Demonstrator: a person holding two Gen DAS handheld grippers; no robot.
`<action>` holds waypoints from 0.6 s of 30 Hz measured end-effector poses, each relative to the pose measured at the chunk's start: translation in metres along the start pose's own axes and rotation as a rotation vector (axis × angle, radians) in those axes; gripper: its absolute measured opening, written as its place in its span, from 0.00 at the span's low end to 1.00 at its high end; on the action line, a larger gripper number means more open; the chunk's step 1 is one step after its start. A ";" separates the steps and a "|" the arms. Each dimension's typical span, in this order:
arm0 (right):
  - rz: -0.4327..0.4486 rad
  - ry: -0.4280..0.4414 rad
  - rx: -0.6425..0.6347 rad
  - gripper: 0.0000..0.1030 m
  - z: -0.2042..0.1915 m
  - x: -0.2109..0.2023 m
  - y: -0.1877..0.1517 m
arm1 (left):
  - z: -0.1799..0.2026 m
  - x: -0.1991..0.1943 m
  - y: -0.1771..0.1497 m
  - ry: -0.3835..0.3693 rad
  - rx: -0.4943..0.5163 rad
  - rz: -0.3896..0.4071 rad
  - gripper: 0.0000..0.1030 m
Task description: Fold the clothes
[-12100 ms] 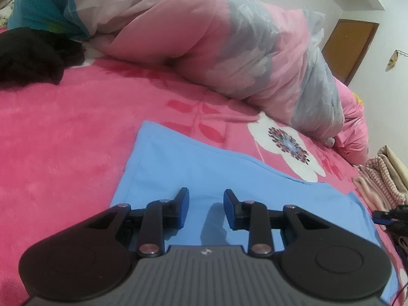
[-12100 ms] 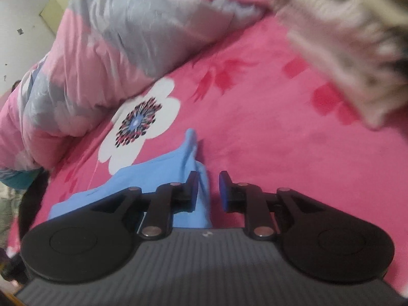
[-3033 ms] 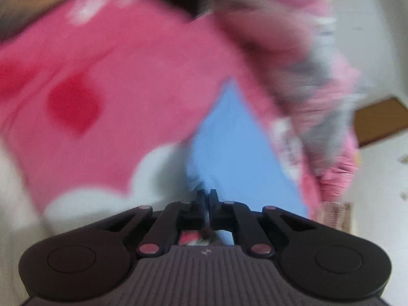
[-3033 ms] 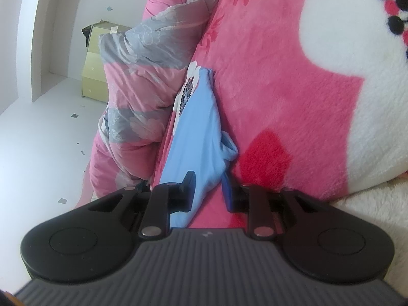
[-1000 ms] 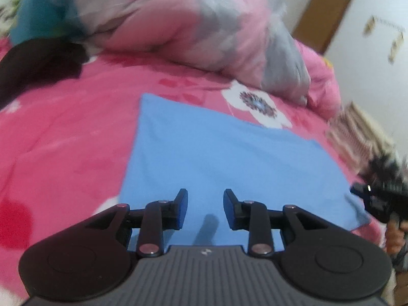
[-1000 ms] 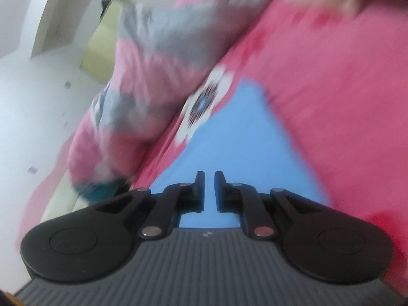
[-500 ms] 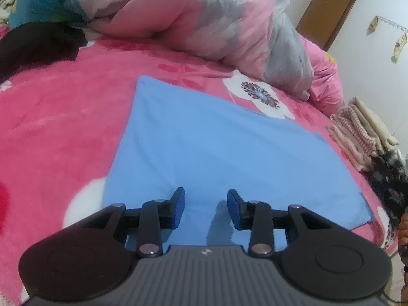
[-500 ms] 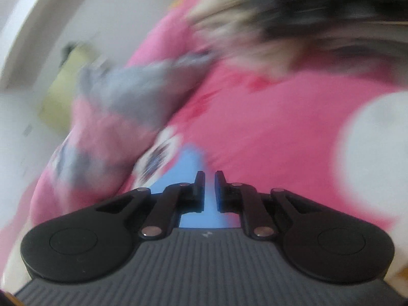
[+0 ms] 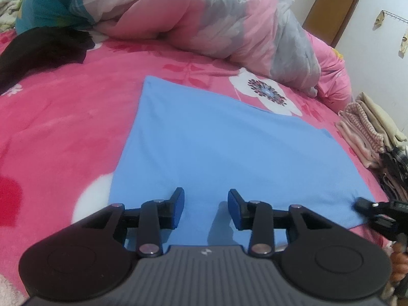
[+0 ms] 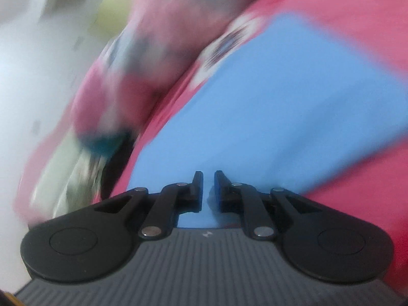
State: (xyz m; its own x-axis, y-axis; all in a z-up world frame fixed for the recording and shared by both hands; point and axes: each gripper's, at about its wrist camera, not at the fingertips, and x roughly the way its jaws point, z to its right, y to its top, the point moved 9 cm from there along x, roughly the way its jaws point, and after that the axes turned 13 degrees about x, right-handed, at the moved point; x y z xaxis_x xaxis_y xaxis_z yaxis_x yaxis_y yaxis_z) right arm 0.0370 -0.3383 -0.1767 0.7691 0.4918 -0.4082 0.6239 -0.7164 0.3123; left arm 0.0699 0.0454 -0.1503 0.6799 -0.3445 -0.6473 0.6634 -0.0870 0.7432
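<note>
Pink floral bedspread (image 9: 63, 117) is filling both views, with a bunched pink-grey duvet (image 9: 229, 30) lying behind the blue cloth (image 9: 229, 148) and a stack of folded clothes (image 9: 367, 132) sitting off the cloth's right edge. A second ago the cloth was already lying flat; now more of it is showing as a neat rectangle, smoothed out, so one fold looks done and the next one is being set up. Left gripper (image 9: 206, 209) is hovering over the cloth's near edge, tilted down, its jaws having just been opening; they are standing apart with nothing between them. Right gripper (image 10: 208, 187) is sweeping in over the cloth's near right corner, its view heavily blurred; its jaws are nearly closed with a thin gap, and no fabric seems to be pinched. From the left view its tip (image 9: 367, 207) is showing just at that corner.
</note>
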 end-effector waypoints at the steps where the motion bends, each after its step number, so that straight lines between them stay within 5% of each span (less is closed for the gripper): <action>1: 0.048 -0.027 0.011 0.10 0.006 -0.014 0.011 | 0.000 -0.001 0.001 0.008 0.008 -0.004 0.39; 3: 0.124 -0.082 -0.017 0.11 0.007 -0.035 0.023 | 0.001 -0.005 0.003 0.026 0.023 -0.009 0.47; 5: 0.113 -0.039 -0.050 0.11 -0.011 -0.031 0.018 | 0.003 -0.010 0.009 0.054 0.041 -0.008 0.51; 13: -0.189 0.163 -0.172 0.12 -0.077 0.059 -0.065 | 0.036 -0.011 0.039 0.103 0.136 -0.037 0.77; 18: -0.067 0.057 -0.048 0.08 -0.033 0.043 -0.024 | 0.055 0.014 0.045 0.105 0.139 -0.103 0.77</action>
State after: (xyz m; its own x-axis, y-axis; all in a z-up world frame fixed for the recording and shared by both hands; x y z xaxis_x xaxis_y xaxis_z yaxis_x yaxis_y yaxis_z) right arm 0.0593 -0.2840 -0.1737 0.7314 0.5661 -0.3802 0.6789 -0.6571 0.3275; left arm 0.0923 -0.0144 -0.1167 0.6445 -0.2286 -0.7296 0.6863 -0.2478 0.6839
